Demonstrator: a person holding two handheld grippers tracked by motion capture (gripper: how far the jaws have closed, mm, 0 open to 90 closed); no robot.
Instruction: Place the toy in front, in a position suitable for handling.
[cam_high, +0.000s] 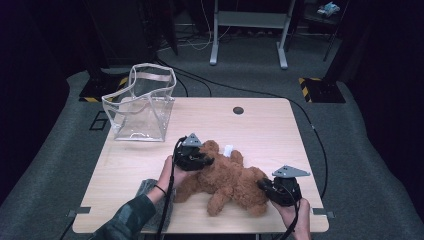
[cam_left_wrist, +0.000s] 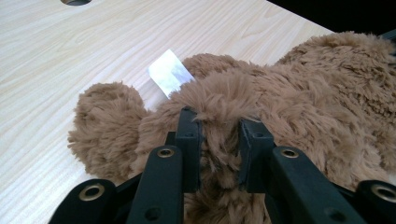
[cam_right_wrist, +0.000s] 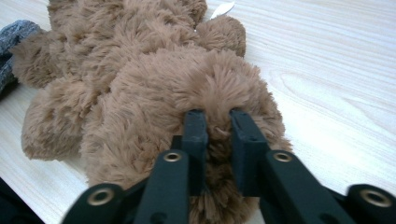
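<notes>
Left gripper (cam_left_wrist: 219, 140) and right gripper (cam_right_wrist: 217, 135) both pinched into fur of the brown teddy bear (cam_high: 227, 180), lying near table (cam_high: 280, 130) edge. Grasp done; lift and move to clear bag (cam_high: 142, 102), far left, remain.

No readable text, white tag (cam_left_wrist: 169, 73) on the brown teddy bear (cam_left_wrist: 280, 112) near the worktop's front edge looks blank, no brand or number legible anywhere
</notes>
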